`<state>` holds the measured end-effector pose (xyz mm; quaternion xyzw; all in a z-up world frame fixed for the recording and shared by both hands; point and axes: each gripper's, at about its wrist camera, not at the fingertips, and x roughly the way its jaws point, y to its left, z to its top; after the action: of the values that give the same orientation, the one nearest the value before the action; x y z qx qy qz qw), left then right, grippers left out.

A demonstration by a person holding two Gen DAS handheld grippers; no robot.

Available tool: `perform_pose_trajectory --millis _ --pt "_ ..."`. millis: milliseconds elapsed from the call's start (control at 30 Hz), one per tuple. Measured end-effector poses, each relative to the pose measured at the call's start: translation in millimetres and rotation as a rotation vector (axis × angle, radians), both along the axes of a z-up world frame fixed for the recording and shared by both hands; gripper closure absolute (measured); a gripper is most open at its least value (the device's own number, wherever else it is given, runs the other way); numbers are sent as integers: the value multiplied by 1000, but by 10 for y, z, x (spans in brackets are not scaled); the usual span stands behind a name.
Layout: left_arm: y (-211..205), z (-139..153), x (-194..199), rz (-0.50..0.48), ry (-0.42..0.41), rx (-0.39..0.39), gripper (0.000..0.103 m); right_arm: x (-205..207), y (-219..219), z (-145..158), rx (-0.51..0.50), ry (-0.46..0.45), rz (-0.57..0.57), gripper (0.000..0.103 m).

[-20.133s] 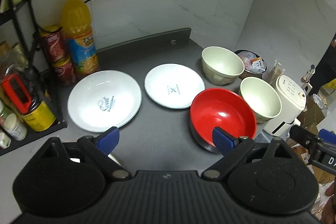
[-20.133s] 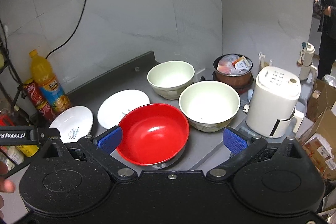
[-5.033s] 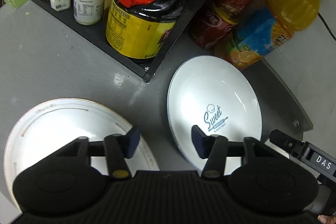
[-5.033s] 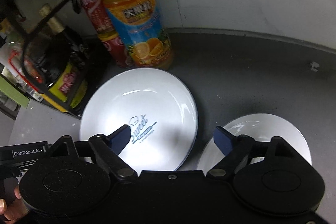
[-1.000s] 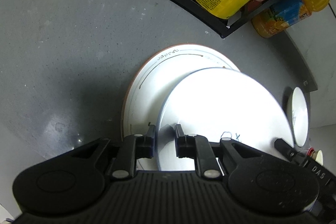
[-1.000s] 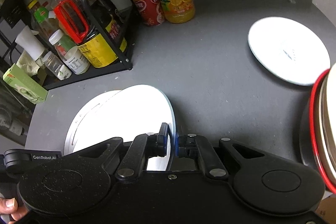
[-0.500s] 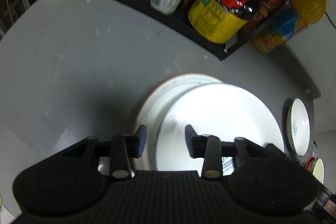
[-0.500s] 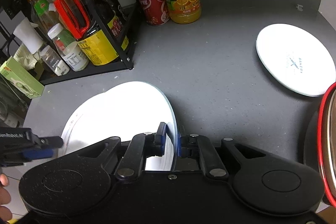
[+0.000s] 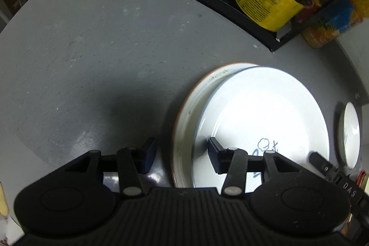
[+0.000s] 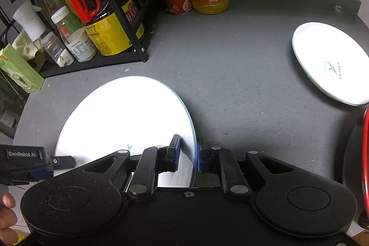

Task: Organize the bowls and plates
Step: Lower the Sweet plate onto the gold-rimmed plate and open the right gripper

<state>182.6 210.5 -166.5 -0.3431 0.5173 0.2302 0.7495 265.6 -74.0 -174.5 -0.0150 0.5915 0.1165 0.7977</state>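
Nearest to us, our right gripper [image 10: 188,155] has its fingers nearly together around the rim of the white plate [image 10: 124,121]. One blue pad sits on the inner face and the other just outside the edge, though whether both pads press firmly we cannot quite tell. Our left gripper [image 9: 180,157] has just been opening and now stands moderately wide. Its right finger hangs over the plate's near rim and its left finger over the grey counter [image 9: 92,38], with nothing pinched between them.

Just beyond the left fingertips, the white plate lies on top of the larger plate with the brown edge [image 9: 184,117]. It sits shifted to the right, so a crescent of the lower plate shows on the left. So this plate looks all but stacked; we judge that the right fingers have yet to let go.

Farther out, ahead and to the right of the right fingers, a smaller white plate [image 10: 329,63] sits alone on the counter. It probably goes on the pile next. At the right edge of that view a red bowl [image 10: 365,153] shows only its rim. The bottles and cans on the rack [image 10: 129,22] beyond the fingers are not part of the job.
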Motion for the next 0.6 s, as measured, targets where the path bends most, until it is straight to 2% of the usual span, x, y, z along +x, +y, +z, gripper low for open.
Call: perform_pose_trajectory --millis 67,167,367,467,500,600 --pt "30 5 -25 12 -14 -10 61 -10 27 -24 -5 5 10 89" --pt "59 44 -61 17 -23 29 63 -26 66 -27 -7 4 19 89" --pt "126 56 -119 30 -37 14 64 -9 74 -31 -1 31 15 89" --pt "112 64 -90 30 -28 37 65 -23 60 24 0 32 4 88" --pt "106 83 -78 21 -20 48 65 -22 49 44 14 38 3 84" --pt "64 142 -1 -17 21 73 64 -15 17 102 44 53 -3 83"
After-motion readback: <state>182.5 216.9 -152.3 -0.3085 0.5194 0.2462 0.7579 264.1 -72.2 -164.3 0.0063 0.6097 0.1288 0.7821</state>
